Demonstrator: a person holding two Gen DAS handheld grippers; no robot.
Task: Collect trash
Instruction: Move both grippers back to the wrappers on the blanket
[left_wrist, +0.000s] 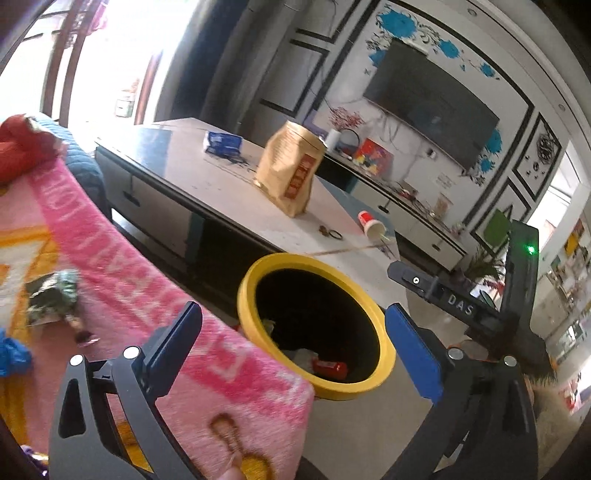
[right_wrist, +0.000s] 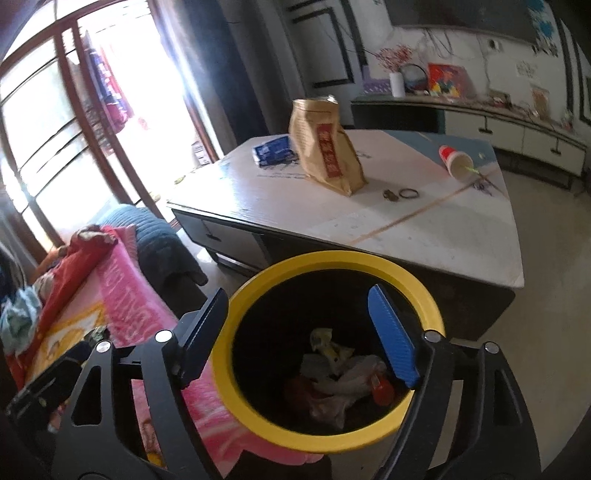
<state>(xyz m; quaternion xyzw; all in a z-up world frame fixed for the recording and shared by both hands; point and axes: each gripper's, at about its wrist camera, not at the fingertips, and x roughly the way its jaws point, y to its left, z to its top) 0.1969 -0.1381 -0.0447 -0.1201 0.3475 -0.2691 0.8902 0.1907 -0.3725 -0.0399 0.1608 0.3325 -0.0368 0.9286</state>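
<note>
Directly below my right gripper (right_wrist: 299, 336) sat the yellow-rimmed bin (right_wrist: 258, 424), crumpled trash (right_wrist: 340, 373) already inside; jaws wide apart, holding nothing. Left gripper (left_wrist: 291, 350) also spread wide and empty, bin ahead-right. Nearest loose piece I judged the green wrapper (left_wrist: 51, 299) on the pink blanket (left_wrist: 155, 295), left of the left fingers, so left hand was closer. Tipped paper cup (right_wrist: 456, 159) lay farther off on the table (right_wrist: 424, 236).
</note>
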